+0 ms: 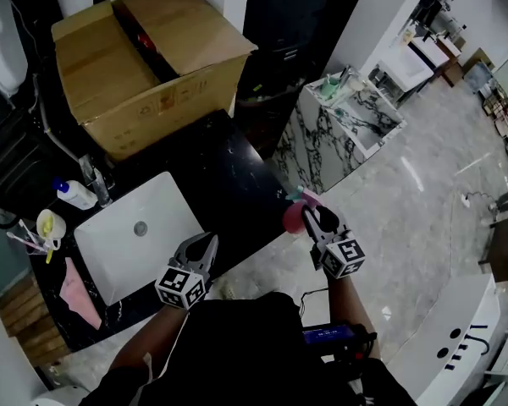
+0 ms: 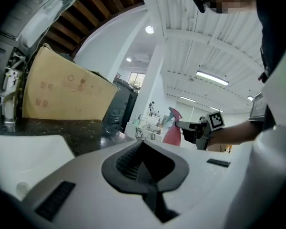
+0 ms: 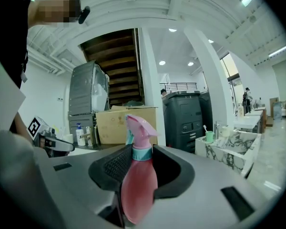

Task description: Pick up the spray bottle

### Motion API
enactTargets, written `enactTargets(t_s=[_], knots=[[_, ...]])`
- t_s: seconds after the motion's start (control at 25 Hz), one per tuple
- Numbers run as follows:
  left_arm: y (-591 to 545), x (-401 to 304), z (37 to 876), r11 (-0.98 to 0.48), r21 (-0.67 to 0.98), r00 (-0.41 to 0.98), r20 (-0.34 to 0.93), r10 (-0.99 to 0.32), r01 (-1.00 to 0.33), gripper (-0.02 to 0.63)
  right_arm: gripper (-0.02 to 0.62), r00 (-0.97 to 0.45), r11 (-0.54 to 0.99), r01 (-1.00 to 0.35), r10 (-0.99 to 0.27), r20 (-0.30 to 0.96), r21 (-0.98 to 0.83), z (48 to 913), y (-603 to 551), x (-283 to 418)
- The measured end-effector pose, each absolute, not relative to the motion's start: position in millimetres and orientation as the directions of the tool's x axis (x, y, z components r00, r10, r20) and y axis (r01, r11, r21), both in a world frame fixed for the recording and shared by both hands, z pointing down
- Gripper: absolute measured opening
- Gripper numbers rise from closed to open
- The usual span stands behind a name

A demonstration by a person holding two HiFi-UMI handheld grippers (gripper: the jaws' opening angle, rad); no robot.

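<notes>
The pink plastic spray bottle (image 3: 139,185) is already off the table. It stands upright between the jaws of the right gripper (image 1: 320,224), which are closed part-way onto its rounded body, just below the teal collar and the pink trigger head. In the head view the bottle (image 1: 295,216) hangs in the air past the right edge of the black stone table (image 1: 229,184), over the pale marbled floor. To the left, the left gripper (image 1: 201,248) hovers near the white rectangular sink basin (image 1: 135,235). Its own view shows its dark pads meeting with nothing between them. A large brown cardboard box (image 1: 144,66) sits at the far end of the table, well apart from both grippers.

The bottle looks like thin moulded plastic, so it is probably light. How much liquid it holds cannot be told through the opaque pink wall. The smooth body swells below the neck, and a glossy, curved surface of that kind may slide downward between flat pads. The wall may also dent under a hard squeeze. The stiffest place to hold seems to be high up, where the body narrows under the collar, since the collar would act as a stop. The present grip sits close to that spot, so the pick-up appears essentially done.
</notes>
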State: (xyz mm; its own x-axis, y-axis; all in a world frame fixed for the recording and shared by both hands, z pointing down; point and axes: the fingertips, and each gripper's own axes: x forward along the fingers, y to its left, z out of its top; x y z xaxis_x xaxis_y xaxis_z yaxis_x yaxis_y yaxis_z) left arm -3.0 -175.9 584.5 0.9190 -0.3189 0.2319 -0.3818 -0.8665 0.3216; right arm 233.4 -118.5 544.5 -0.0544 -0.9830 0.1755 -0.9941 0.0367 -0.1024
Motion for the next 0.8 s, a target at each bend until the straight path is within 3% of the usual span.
enactTargets(t_s=[0.8], knots=[[-103,145,572,-0.94,0.288,0.966,0.227,-0.121,-0.185,0.008,0.153,0.081,-0.098,-0.988,-0.987,0.136,-0.122,537,18,343]])
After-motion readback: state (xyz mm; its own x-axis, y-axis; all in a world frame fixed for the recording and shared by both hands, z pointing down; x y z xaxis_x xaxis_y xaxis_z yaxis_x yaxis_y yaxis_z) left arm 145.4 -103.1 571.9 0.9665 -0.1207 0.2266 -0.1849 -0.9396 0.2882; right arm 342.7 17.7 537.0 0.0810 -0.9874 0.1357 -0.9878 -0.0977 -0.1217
